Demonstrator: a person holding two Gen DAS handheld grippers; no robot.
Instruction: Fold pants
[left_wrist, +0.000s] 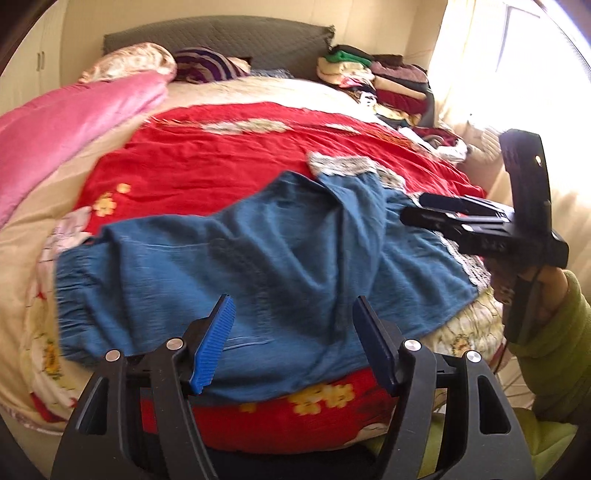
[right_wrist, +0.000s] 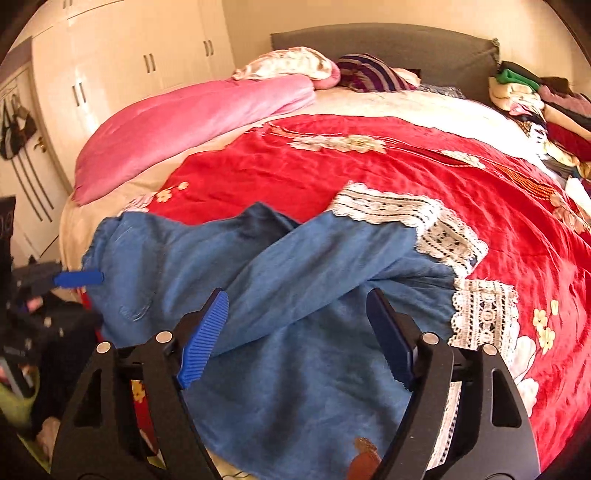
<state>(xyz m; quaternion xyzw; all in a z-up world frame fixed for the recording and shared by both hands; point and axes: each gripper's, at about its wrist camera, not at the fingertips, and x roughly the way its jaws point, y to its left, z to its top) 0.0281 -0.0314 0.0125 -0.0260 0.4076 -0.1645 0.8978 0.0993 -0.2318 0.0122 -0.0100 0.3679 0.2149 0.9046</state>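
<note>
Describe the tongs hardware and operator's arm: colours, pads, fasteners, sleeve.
Both tongs are matte black plastic linkages with triangular cutouts and round silver pivot pins. Left tongs and right tongs carry blue pads: one face ribbed, the other darker and smooth. The right unit's body is black, blocky. The operator's sleeve is lime green. No markings legible.

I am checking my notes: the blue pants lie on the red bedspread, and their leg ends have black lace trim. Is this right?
Not quite: the lace trim on the blue pants is white, not black, as the right wrist view shows. The pants do lie on the red bedspread.
</note>
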